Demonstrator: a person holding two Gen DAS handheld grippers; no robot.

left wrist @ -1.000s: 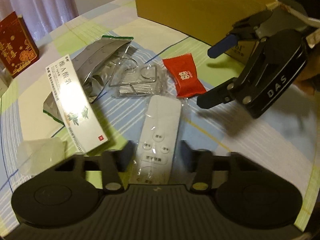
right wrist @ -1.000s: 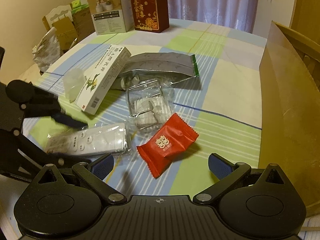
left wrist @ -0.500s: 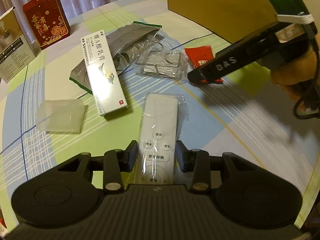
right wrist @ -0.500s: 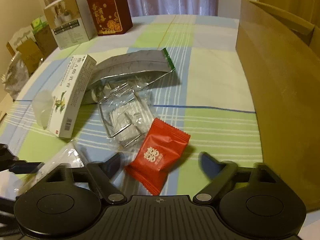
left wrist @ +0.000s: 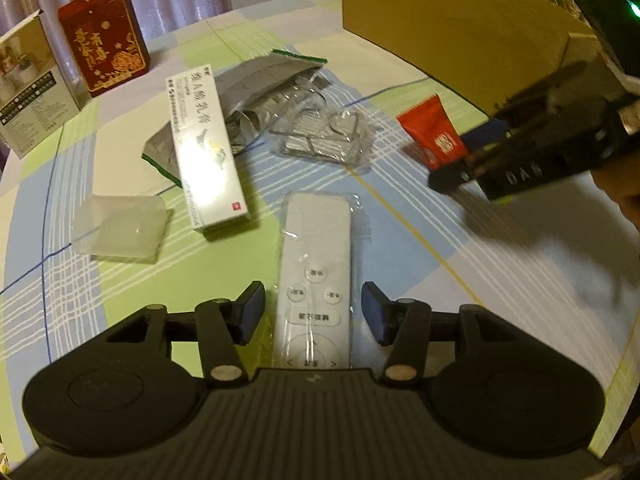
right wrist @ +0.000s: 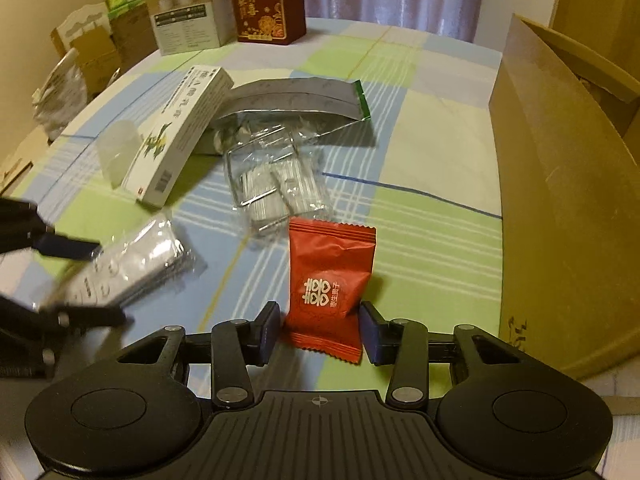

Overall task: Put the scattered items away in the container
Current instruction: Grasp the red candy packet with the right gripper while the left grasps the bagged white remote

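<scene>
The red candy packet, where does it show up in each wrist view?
Left wrist: red candy packet right of centre, beside the right hand-held gripper.
Right wrist: bottom centre, between that hand-held gripper's open fingers.
Shared landmark: wire rack in clear wrap.

Dim warm light, fisheye-bent edges, motion blur on moving claws.

from the left wrist we look low and forward along the left gripper [left wrist: 313, 314], close over the remote [left wrist: 316, 276]. the right wrist view sits just as low behind the right gripper [right wrist: 319, 330], hard up on the red packet [right wrist: 330, 280]. both share the checked tablecloth [right wrist: 420, 128] and the cardboard box [left wrist: 452, 32].
</scene>
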